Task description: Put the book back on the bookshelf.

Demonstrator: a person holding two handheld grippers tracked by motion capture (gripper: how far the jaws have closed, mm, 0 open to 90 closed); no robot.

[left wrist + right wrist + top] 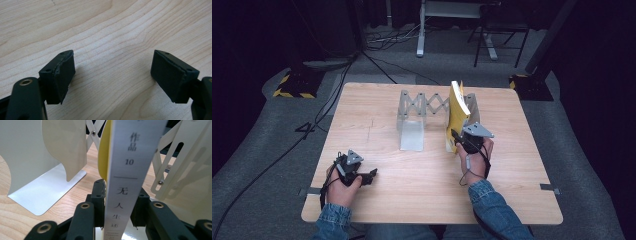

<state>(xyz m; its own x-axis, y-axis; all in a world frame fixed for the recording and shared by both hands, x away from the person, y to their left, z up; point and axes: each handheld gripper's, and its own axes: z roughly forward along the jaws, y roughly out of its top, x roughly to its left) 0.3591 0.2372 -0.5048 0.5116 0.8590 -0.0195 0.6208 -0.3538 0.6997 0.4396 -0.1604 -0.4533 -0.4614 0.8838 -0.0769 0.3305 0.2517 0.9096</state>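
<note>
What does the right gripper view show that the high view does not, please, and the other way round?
The right gripper view alone shows the printed characters and the number 10 on the book's white spine, with a jaw against each side of it. The high view alone shows the left gripper resting on the table, apart from the rack. Both show the yellow book standing upright, held by the right gripper, and the expandable metal book rack.

one book (457,112), one bookend rack (419,107) (expandable), two claws (361,176)

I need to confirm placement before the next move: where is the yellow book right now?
In the high view the yellow book stands upright at the right end of the expanding metal bookend rack, its spine clamped by the right gripper.
</note>
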